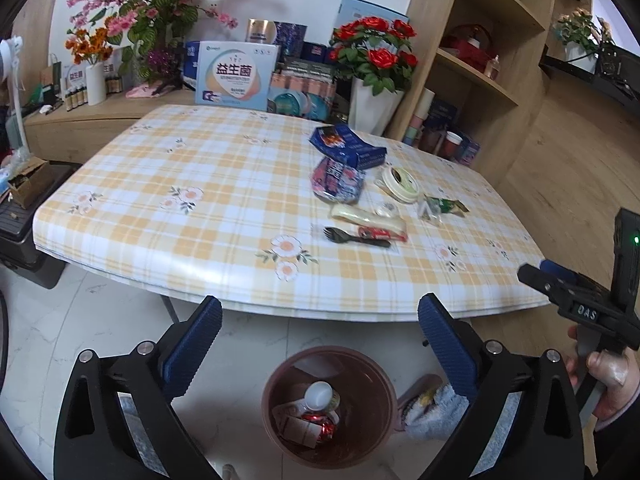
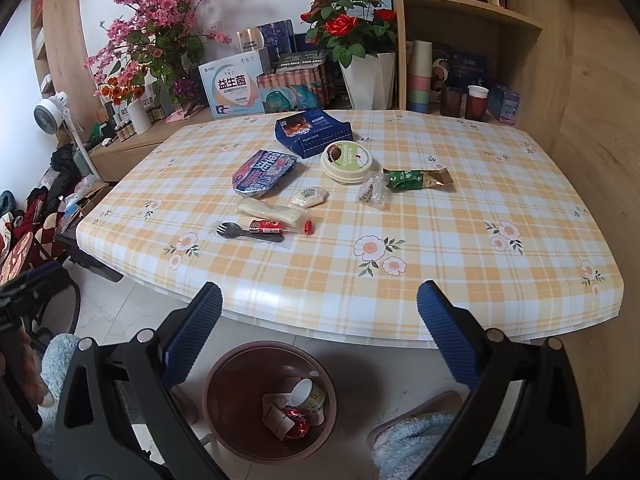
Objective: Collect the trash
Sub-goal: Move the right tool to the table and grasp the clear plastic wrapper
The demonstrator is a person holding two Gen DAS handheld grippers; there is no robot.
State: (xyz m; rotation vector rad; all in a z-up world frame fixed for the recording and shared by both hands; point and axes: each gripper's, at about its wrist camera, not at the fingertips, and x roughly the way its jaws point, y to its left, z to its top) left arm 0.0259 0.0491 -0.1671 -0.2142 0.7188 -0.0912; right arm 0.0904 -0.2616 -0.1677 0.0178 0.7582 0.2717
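Both views look down past a checked tablecloth [image 2: 440, 240] to a brown trash bin [image 1: 360, 376] on the floor. In it lie a white-capped bottle [image 1: 320, 396] and a red crumpled wrapper [image 1: 320, 426]. My left gripper [image 1: 320, 308] hangs open above the bin with nothing between its fingers. My right gripper [image 2: 320, 294] is open and empty too, over the bin [image 2: 240, 380]. On the table lie a blue box [image 2: 312, 130], a colourful pouch [image 2: 264, 174], a round lidded tub [image 2: 346, 160], a green-gold wrapper [image 2: 416, 179], a black spork [image 2: 248, 234] and a red sachet [image 2: 268, 226].
Flower pots [image 2: 368, 76], boxes and bottles crowd the ledge behind the table. Wooden shelves [image 2: 472, 12] stand at the back right. Fluffy blue slippers [image 2: 420, 436] lie on the tiled floor beside the bin. A hand [image 1: 608, 384] grips the right tool's handle.
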